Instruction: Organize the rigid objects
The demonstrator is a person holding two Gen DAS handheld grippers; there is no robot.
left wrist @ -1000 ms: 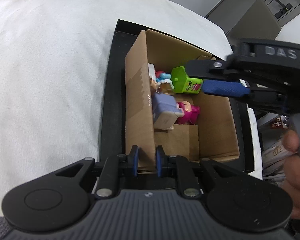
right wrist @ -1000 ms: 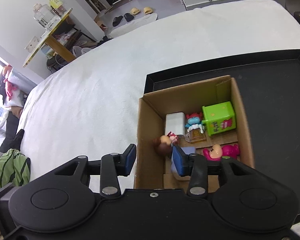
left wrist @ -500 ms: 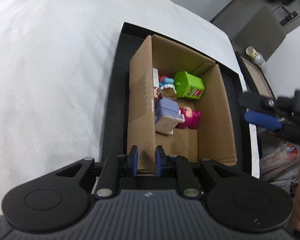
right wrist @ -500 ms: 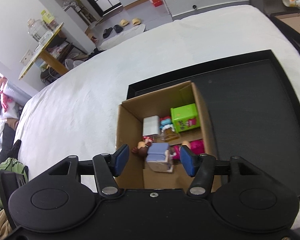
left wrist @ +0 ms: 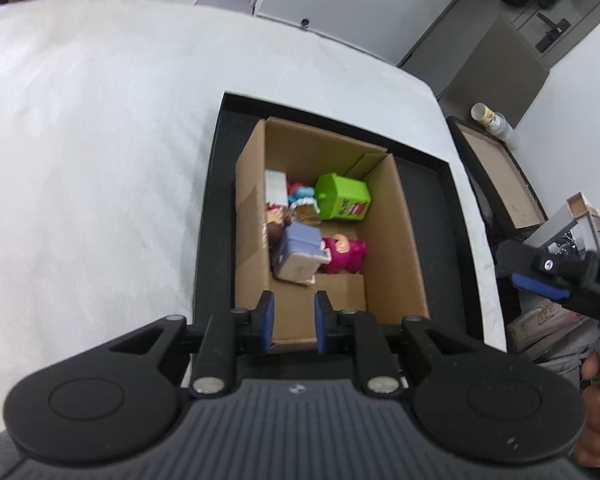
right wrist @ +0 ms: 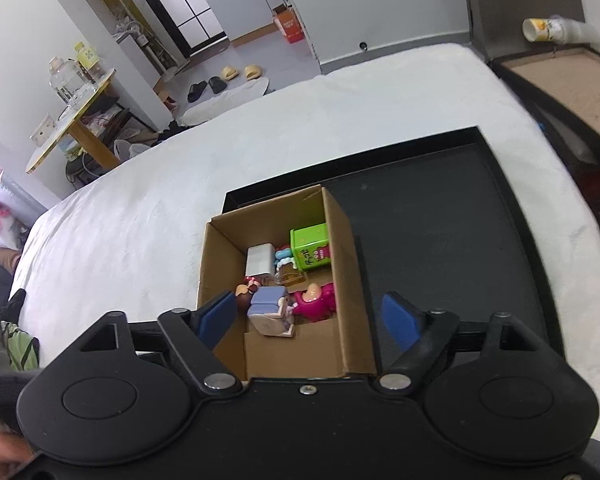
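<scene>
The box (left wrist: 384, 240) of toys stands open in a black tray (left wrist: 210, 216), and the tray lies on a white bed (left wrist: 92, 168). From the left wrist we look down into the box. A green carton (left wrist: 344, 202) sits toward the far side, with a white block (left wrist: 276, 185) against the left wall. Near the middle lie a lilac toy (left wrist: 300, 250) and a pink figure (left wrist: 342, 254) touching it. Small blue and brown pieces crowd between the block and the carton; we cannot tell what they are. Our left claw (left wrist: 291, 322) hangs over the box's near wall. Its blue pads stand a narrow gap apart and are easing wider. The wall's edge shows in that gap, and we cannot tell whether the pads press on it. Our right claw (left wrist: 540, 286) shows at the right edge, out past the tray, with a hand (left wrist: 598, 412) below it.

From the right wrist, the box (right wrist: 216, 256) sits in the left part of the tray (right wrist: 440, 232), whose right part is bare. The carton (right wrist: 310, 246), block (right wrist: 260, 260), lilac toy (right wrist: 268, 310) and pink figure (right wrist: 316, 300) lie inside. Our right claw (right wrist: 310, 318) hovers over the box, jaws wide and opening further, gripping nothing.
</scene>
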